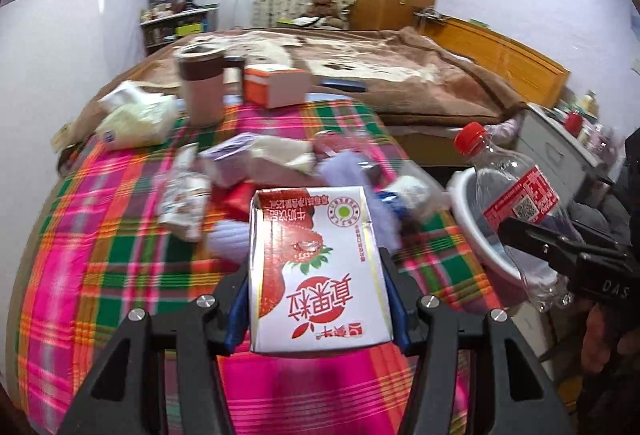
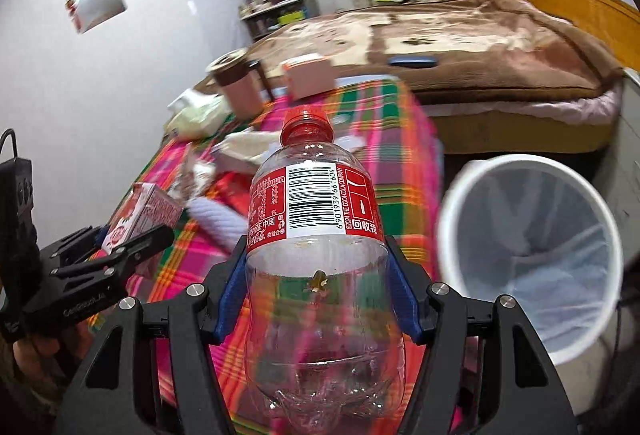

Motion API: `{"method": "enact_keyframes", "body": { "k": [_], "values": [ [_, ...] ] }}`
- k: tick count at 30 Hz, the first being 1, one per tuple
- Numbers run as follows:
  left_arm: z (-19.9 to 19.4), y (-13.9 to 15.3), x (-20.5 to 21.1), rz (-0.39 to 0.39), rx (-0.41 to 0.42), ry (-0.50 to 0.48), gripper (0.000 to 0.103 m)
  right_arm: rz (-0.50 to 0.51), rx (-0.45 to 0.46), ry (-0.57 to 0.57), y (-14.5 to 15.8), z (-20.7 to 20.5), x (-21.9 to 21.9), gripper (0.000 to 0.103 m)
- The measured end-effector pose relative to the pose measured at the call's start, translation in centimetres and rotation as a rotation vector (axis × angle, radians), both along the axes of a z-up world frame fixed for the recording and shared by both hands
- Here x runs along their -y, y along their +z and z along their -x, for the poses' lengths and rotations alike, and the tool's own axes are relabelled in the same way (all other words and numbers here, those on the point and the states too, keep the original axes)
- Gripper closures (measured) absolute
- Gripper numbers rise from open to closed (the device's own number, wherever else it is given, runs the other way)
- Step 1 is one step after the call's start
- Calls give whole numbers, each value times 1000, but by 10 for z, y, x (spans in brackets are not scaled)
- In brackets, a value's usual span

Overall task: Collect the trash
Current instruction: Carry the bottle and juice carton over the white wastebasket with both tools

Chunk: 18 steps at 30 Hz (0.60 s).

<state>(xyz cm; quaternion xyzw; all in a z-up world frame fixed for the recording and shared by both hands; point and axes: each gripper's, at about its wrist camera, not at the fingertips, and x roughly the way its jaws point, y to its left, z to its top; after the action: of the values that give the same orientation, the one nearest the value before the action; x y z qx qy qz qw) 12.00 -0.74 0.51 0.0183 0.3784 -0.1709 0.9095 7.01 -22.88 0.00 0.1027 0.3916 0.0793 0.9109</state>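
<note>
My left gripper (image 1: 316, 299) is shut on a white and red strawberry milk carton (image 1: 316, 267) and holds it above the plaid tablecloth (image 1: 120, 275). My right gripper (image 2: 316, 295) is shut on an empty clear cola bottle (image 2: 316, 235) with a red cap, held to the left of the white trash bin (image 2: 532, 247). In the left wrist view the bottle (image 1: 516, 203) hangs over the bin's rim (image 1: 464, 195). The left gripper with the carton (image 2: 136, 219) shows at the left of the right wrist view. More trash, wrappers and crumpled paper (image 1: 256, 159), lies on the cloth.
A brown and pink mug (image 1: 202, 87), an orange and white box (image 1: 276, 85) and a plastic bag (image 1: 132, 115) stand at the table's far end. A bed with a brown blanket (image 1: 380, 63) lies behind. The bin holds a white liner.
</note>
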Motion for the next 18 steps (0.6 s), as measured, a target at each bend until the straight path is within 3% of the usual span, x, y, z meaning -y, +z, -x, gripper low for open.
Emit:
{"method": "enact_keyframes", "body": {
  "k": [18],
  "values": [
    [-5, -1, 138, 36, -48, -264, 46, 29, -33, -246, -4, 9, 89, 39]
  ]
}}
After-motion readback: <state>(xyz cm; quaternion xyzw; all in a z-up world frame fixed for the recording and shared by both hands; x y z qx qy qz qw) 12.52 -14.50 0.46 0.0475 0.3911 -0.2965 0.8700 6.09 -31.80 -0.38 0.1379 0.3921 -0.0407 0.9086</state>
